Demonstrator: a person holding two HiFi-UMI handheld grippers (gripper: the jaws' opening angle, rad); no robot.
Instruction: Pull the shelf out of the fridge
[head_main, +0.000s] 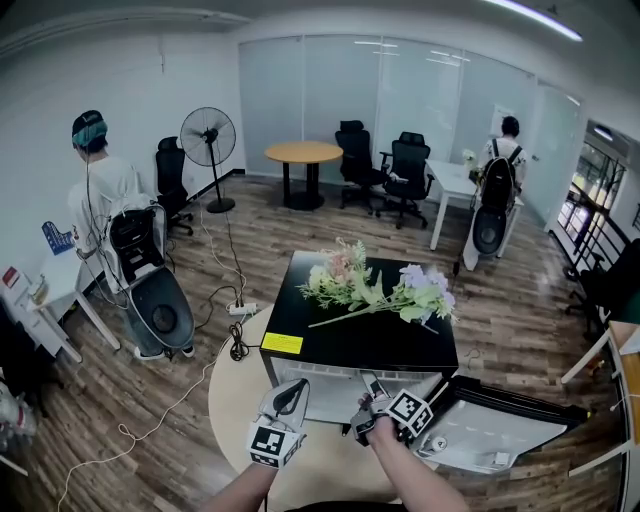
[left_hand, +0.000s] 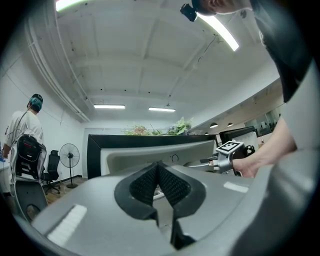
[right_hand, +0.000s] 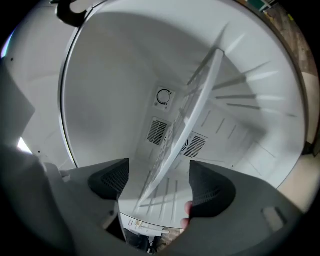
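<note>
fridge (head_main: 350, 345): small and black, standing on the round light-wood bench (head_main: 235, 400); white inside open to view.
door (head_main: 500, 430): swung wide open to the right of the fridge.
flowers (head_main: 375, 285): a pale bunch lying across the black top of the fridge.
shelf (right_hand: 192, 115): white wire, inside the fridge cavity, reaching back toward the rear wall; looks slanted in the right gripper view; near edge passes between the right jaws.
rear wall (right_hand: 125, 100): white, with a round dial (right_hand: 164, 97) and two vent grilles beside the shelf.
right gripper (right_hand: 160, 182): held level at the mouth of the fridge; jaws released, spread apart on either side of the shelf's near edge, pads not pressing on it.
left gripper (left_hand: 159, 167): held level just in front of the fridge, to the left of the right gripper; jaws clenched tip to tip, nothing between them.
room: standing fan (head_main: 208, 140) by the far wall; one person (head_main: 100, 190) at the left, another (head_main: 500, 160) at the rear right.
</note>
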